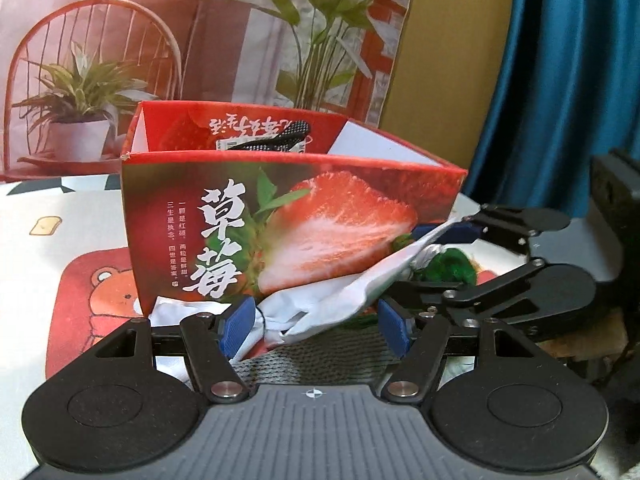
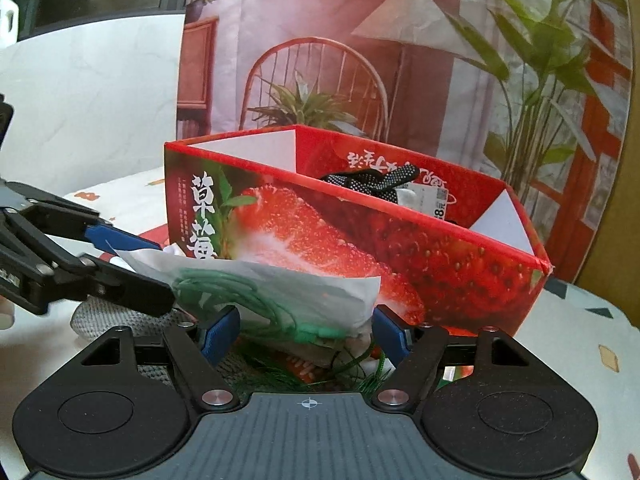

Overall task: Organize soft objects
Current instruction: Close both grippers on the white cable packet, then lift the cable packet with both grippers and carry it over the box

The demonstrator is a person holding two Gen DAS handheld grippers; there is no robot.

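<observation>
A white translucent bag (image 1: 340,292) (image 2: 280,284) with a green cord (image 2: 224,284) inside lies on a small pile against the front of the red strawberry box (image 1: 280,216) (image 2: 440,264). My left gripper (image 1: 316,328) (image 2: 164,272) straddles one end of the bag. Its left pad touches the bag and the jaws stand wide apart. My right gripper (image 2: 304,336) (image 1: 416,260) straddles the other end, also wide, with the bag loose between the blue pads. A black dotted soft item (image 1: 280,136) (image 2: 372,180) sits inside the box.
Under the bag lie a grey knit piece (image 2: 96,316) (image 1: 320,356) and a green grassy tuft (image 2: 280,372). The tablecloth (image 1: 96,280) carries a bear print. A printed backdrop stands behind the box, and a blue curtain (image 1: 560,80) hangs at the right.
</observation>
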